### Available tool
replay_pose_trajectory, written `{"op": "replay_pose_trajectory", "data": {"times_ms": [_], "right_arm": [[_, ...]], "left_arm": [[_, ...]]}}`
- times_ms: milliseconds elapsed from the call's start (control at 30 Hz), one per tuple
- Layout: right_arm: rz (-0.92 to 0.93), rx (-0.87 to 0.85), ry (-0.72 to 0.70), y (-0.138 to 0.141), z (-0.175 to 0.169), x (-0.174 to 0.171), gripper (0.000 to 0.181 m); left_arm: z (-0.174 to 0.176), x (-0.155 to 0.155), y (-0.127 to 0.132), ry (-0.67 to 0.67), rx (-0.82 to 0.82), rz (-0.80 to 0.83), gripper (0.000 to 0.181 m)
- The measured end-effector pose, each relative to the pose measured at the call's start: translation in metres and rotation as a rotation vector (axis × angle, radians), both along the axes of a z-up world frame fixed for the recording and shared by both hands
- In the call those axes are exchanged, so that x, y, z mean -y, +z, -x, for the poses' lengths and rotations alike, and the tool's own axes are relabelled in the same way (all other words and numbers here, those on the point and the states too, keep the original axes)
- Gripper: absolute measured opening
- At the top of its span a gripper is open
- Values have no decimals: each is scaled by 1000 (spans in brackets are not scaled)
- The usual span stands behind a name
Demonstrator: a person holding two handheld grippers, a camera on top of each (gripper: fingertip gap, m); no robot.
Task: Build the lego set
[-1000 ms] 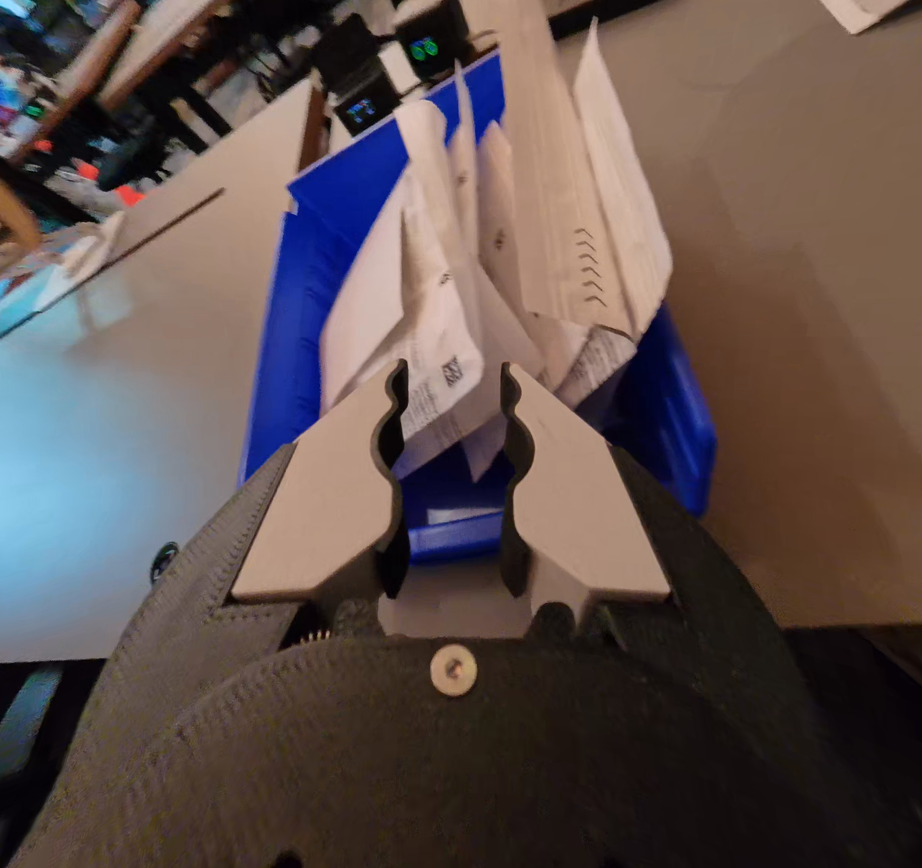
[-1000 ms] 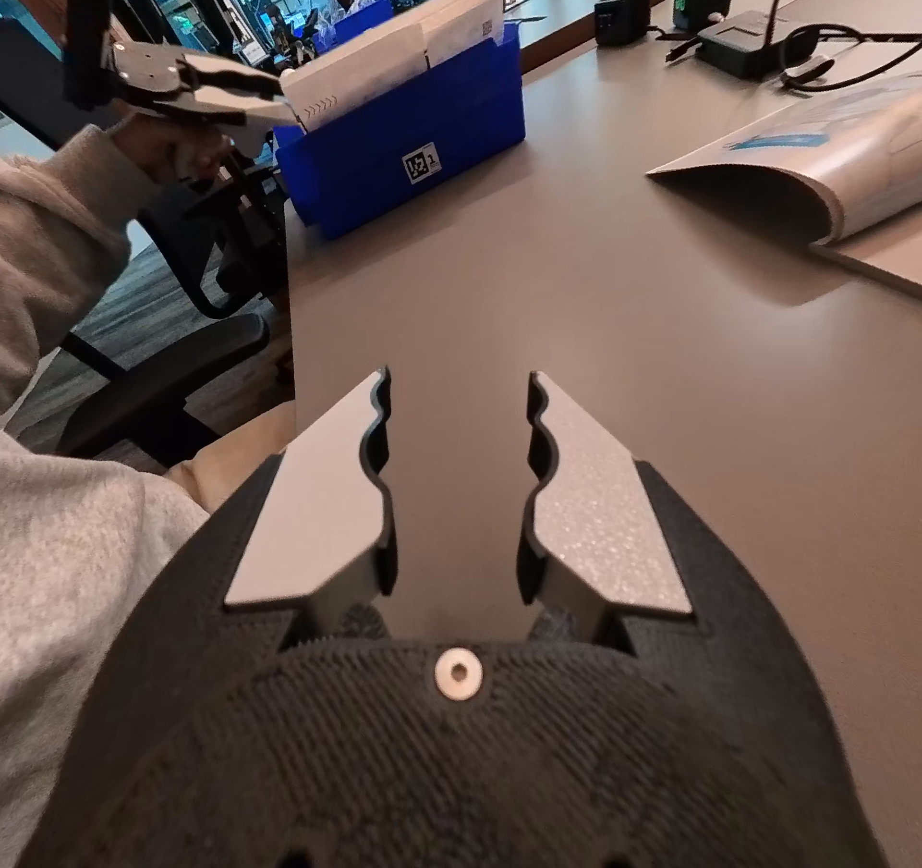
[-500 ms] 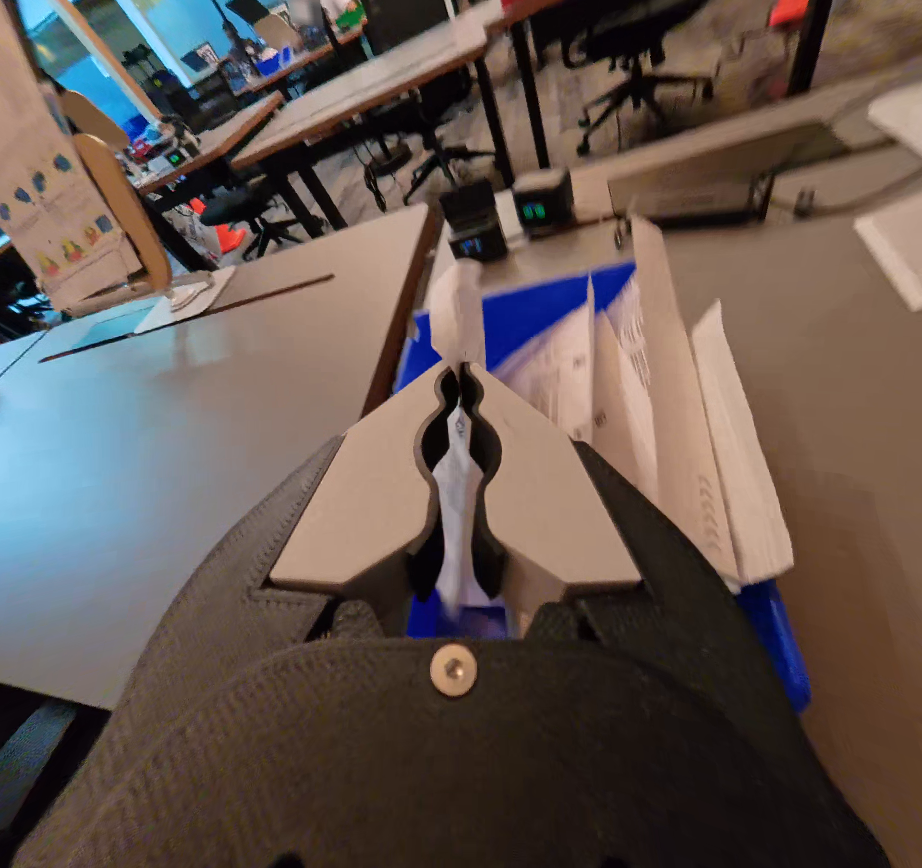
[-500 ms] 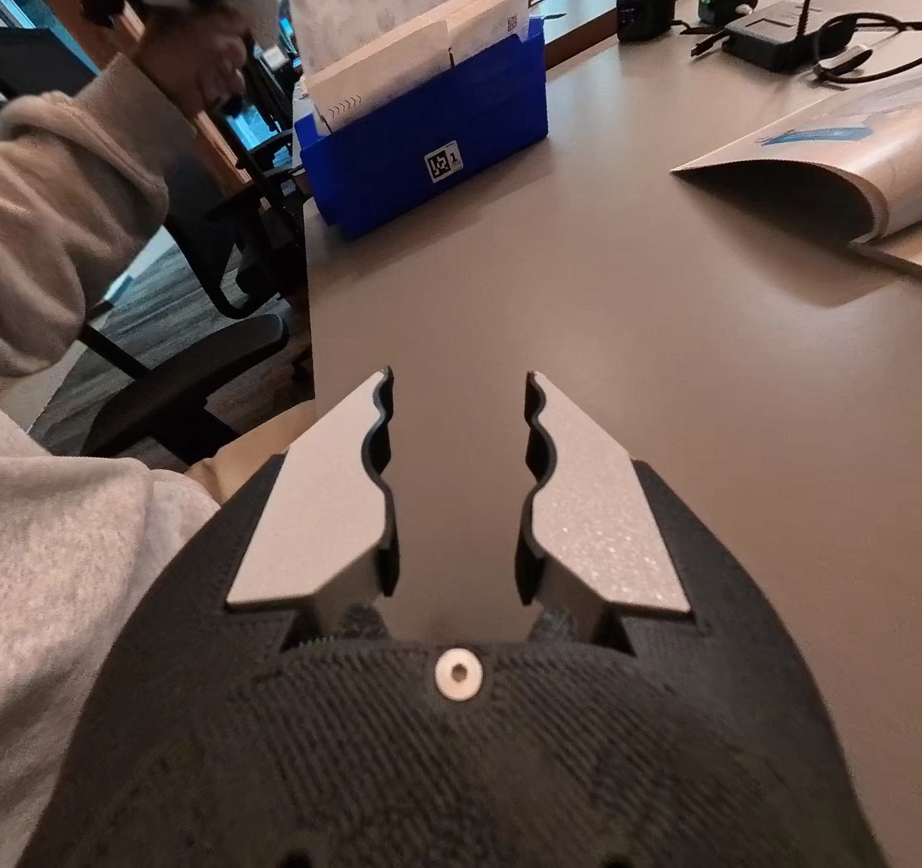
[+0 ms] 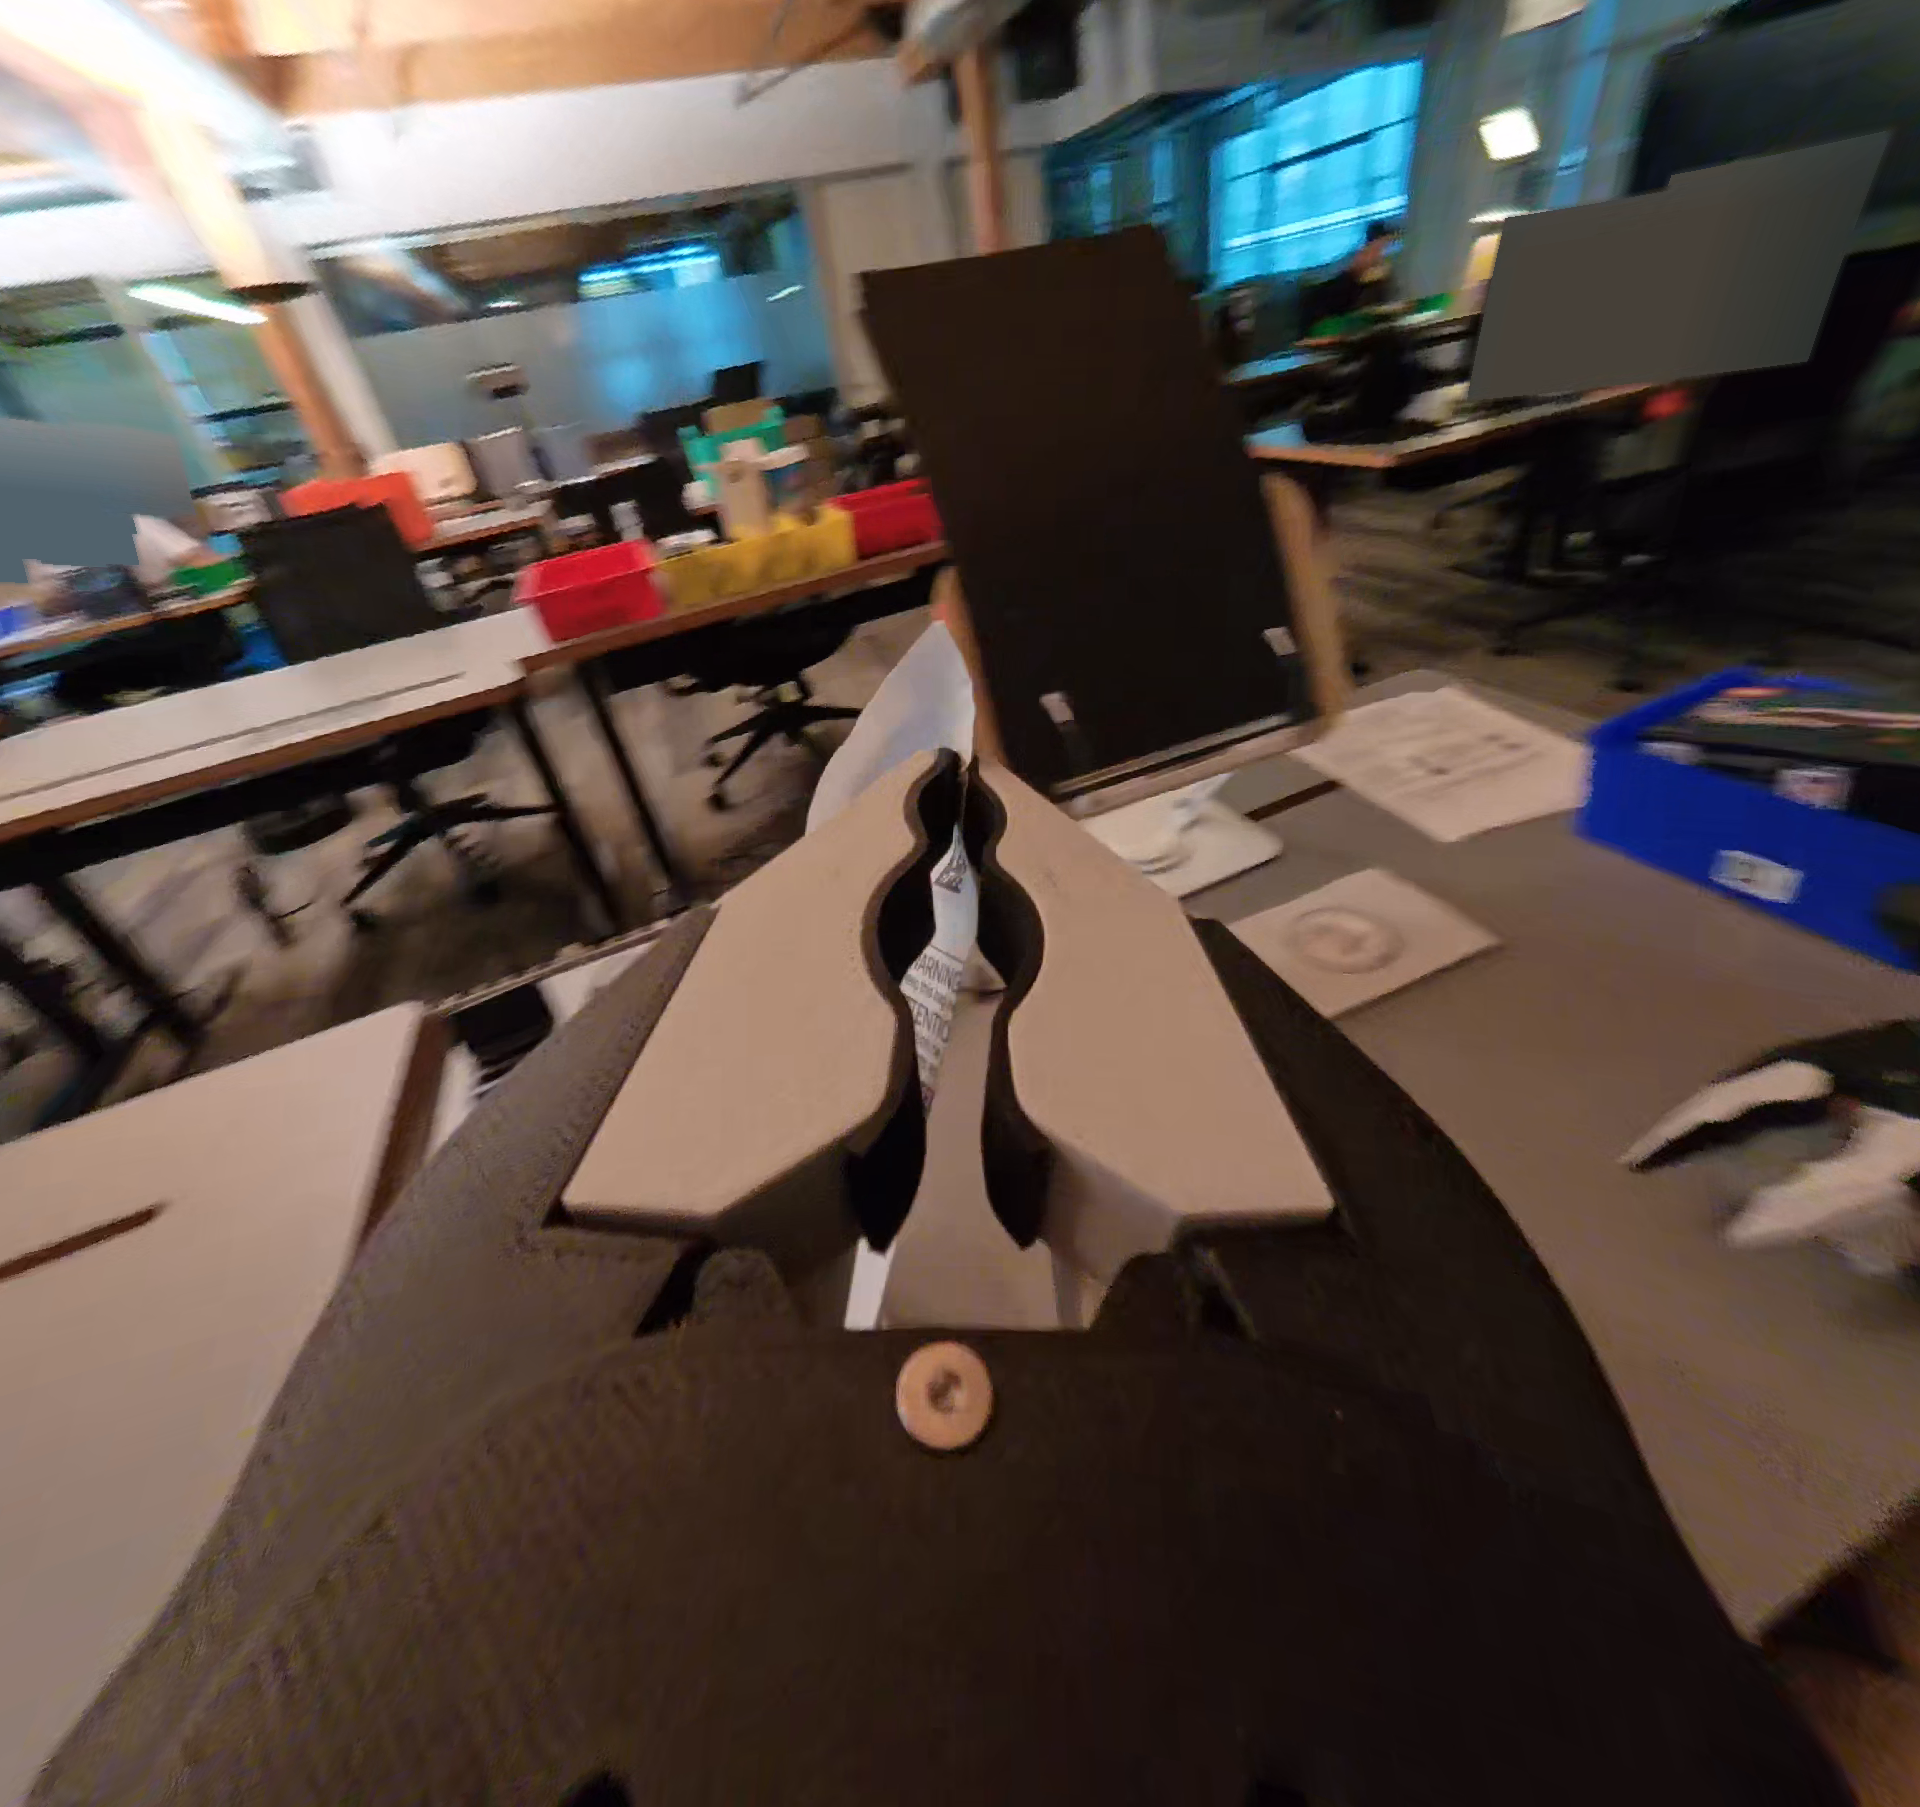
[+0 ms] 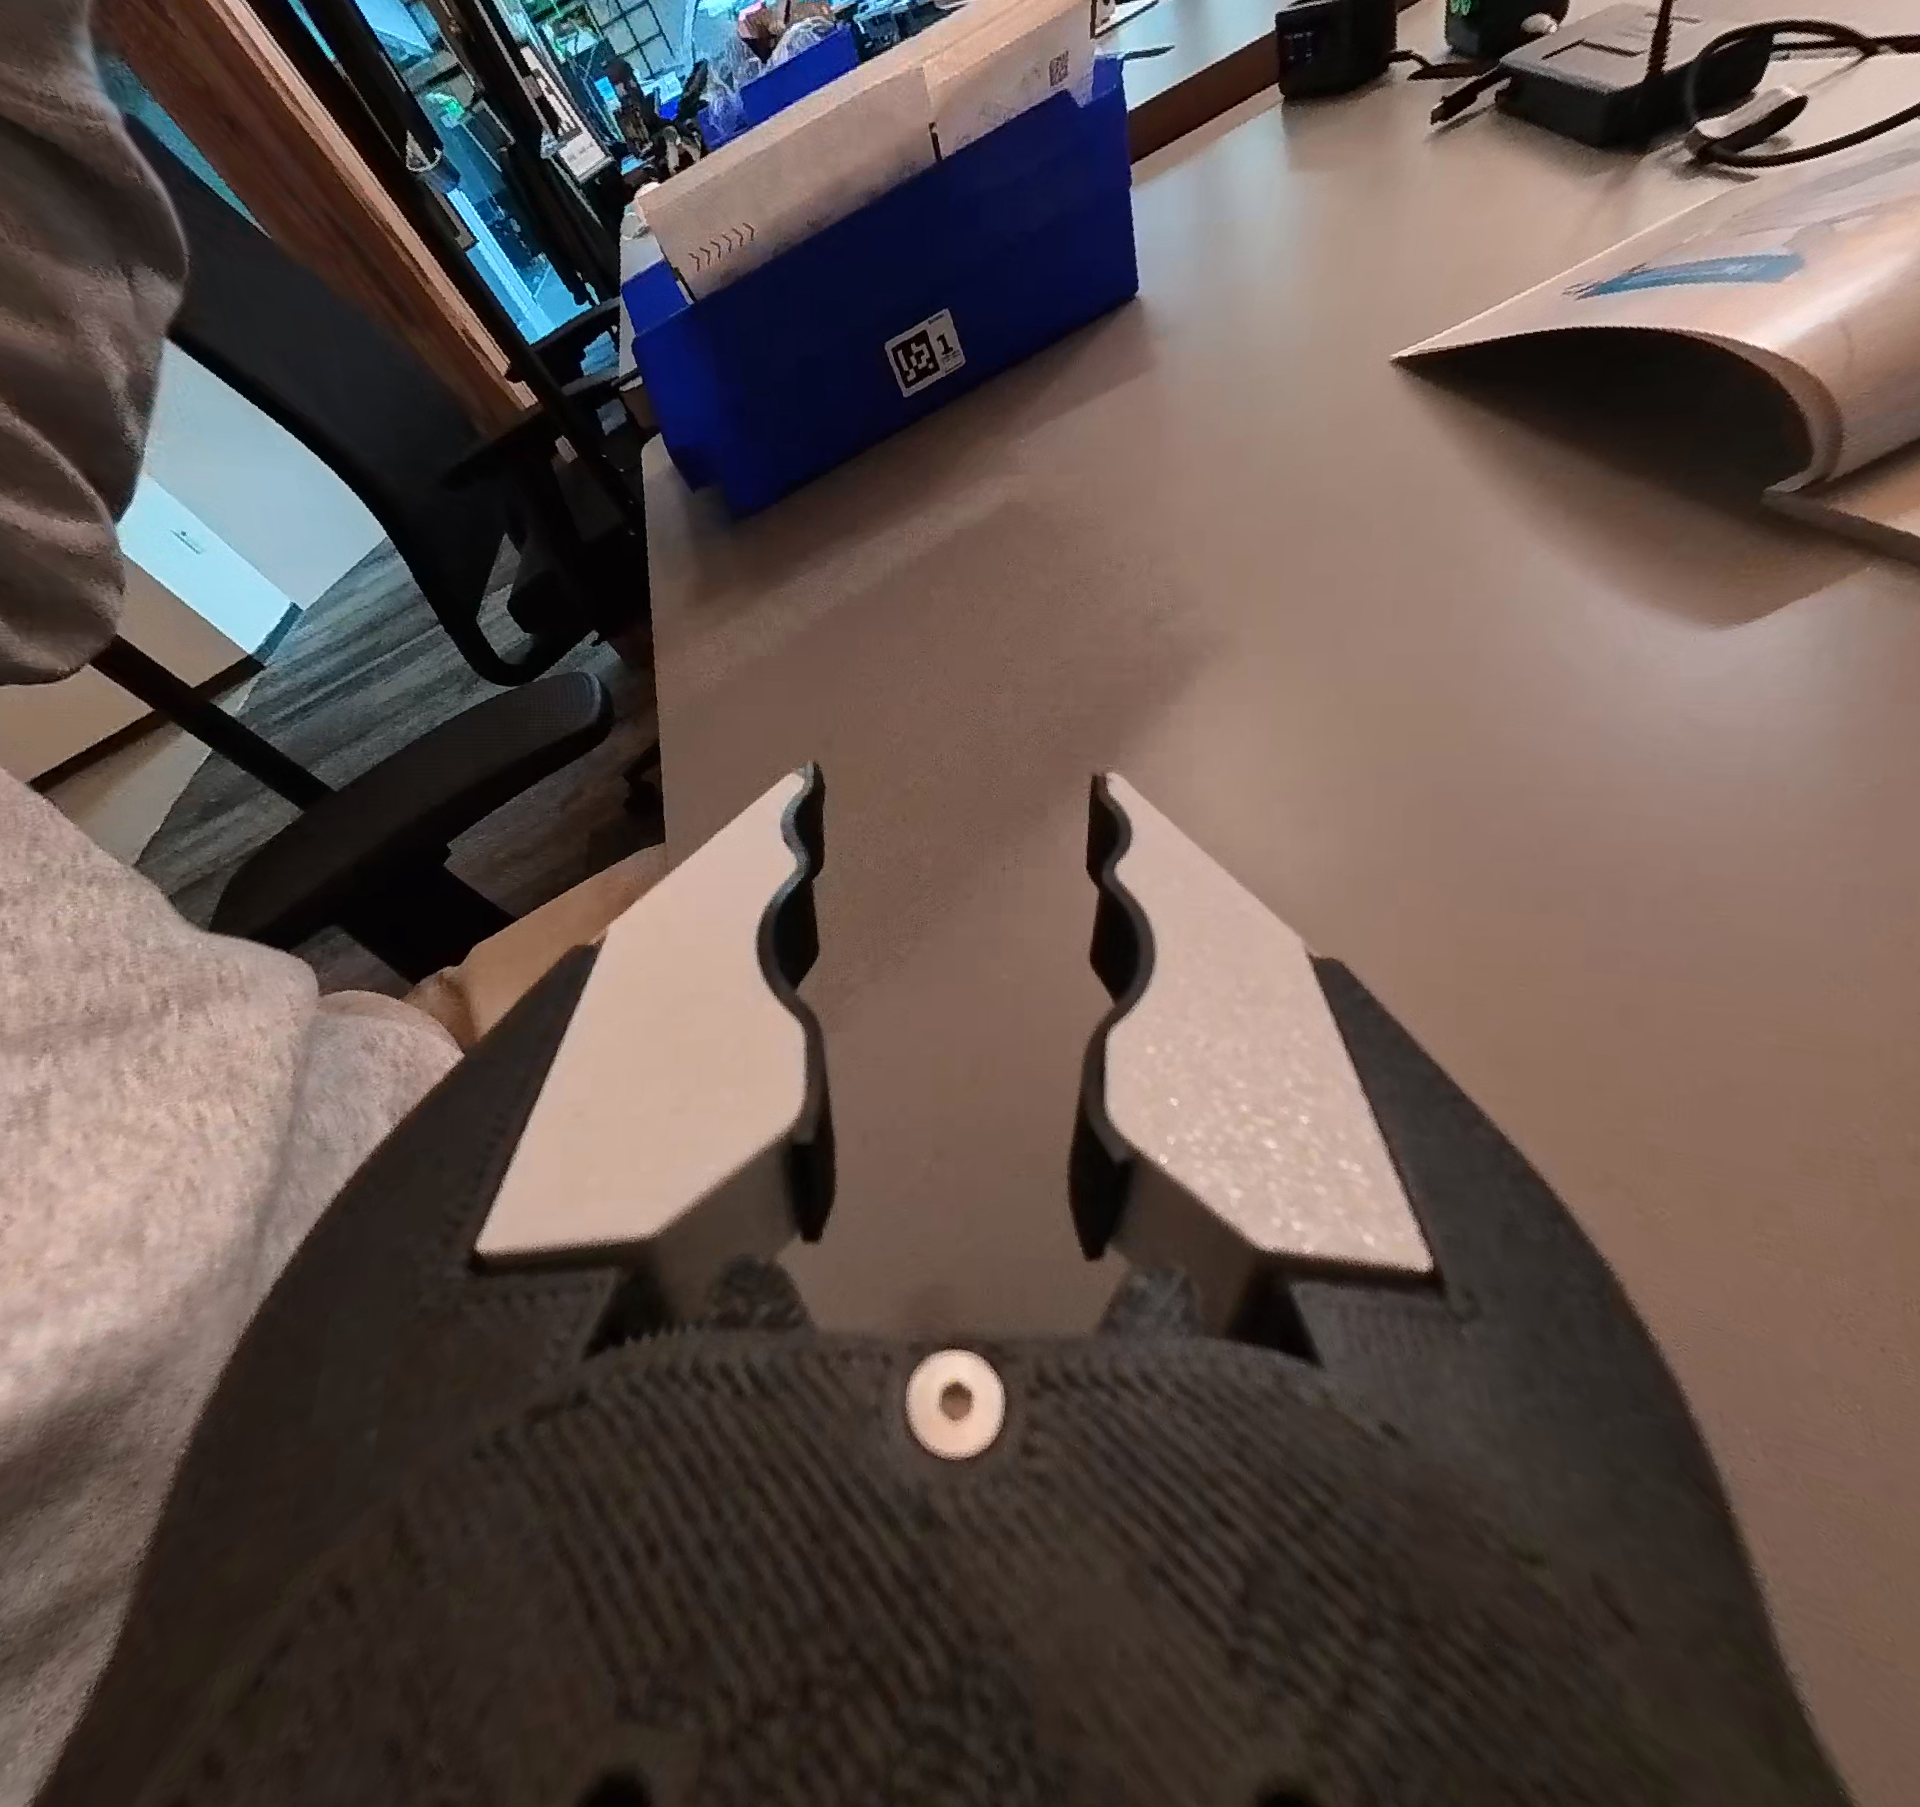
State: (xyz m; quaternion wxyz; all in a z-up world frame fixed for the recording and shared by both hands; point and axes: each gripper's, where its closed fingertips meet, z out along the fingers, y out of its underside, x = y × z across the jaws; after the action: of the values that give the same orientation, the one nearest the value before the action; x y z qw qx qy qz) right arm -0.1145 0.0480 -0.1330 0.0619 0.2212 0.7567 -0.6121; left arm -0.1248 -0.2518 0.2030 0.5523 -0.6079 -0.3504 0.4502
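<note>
Up in the air, the left tool (image 5: 961, 770) is pressed together on a white paper bag (image 5: 940, 936), held above the grey surface (image 5: 1558, 1030). The right tool (image 6: 954, 791) hangs spread and empty over that surface, with the blue bin (image 6: 894, 344) of white bags (image 6: 831, 147) standing ahead near the edge.

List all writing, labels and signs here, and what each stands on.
White bag in the left claw: printed lines, not transcribed.
Sticker on the blue bin: code square and a digit, not transcribed.
Paper bags in that bin: arrow marks, tiny code, unreadable.
Booklet: blue banner, blurred.
</note>
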Motion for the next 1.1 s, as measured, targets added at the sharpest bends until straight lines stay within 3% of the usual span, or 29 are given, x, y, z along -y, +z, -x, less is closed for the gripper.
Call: {"op": "replay_pose_trajectory", "data": {"times_ms": [100, 233, 333, 400, 500, 600, 667, 733, 767, 933, 1000, 1100], "right_arm": [[-4, -9, -15, 0, 3, -3, 49], [-15, -46, -82, 3, 15, -16, 50], [119, -26, -138, 26, 28, -34, 58], [211, -50, -212, 43, 42, -57, 69], [264, -205, -212, 65, 38, -78, 68], [228, -210, -195, 57, 38, -83, 67], [239, -165, -177, 51, 39, -81, 43], [289, -148, -136, 57, 34, -81, 8], [297, -148, -125, 57, 32, -80, 6], [333, -204, -106, 65, 26, -77, 4], [378, -187, -98, 72, 24, -77, 16], [384, -175, -74, 72, 21, -75, 1]], "left_arm": [[-3, -66, -11, -159, 13, 25, 0], [2, -159, -59, -402, 92, 28, 0], [-6, -226, -97, -644, 162, -69, 0], [-11, -253, -116, -738, 159, -117, 0], [-5, -261, -154, -776, 143, -166, 0], [8, -251, -207, -781, 200, -266, 0], [14, -235, -230, -770, 215, -398, 0], [16, -219, -248, -744, 209, -468, 2], [17, -215, -256, -715, 218, -464, 3], [22, -212, -261, -681, 218, -464, 5], [18, -214, -263, -726, 235, -505, 4], [19, -212, -260, -732, 240, -536, 3]]}}
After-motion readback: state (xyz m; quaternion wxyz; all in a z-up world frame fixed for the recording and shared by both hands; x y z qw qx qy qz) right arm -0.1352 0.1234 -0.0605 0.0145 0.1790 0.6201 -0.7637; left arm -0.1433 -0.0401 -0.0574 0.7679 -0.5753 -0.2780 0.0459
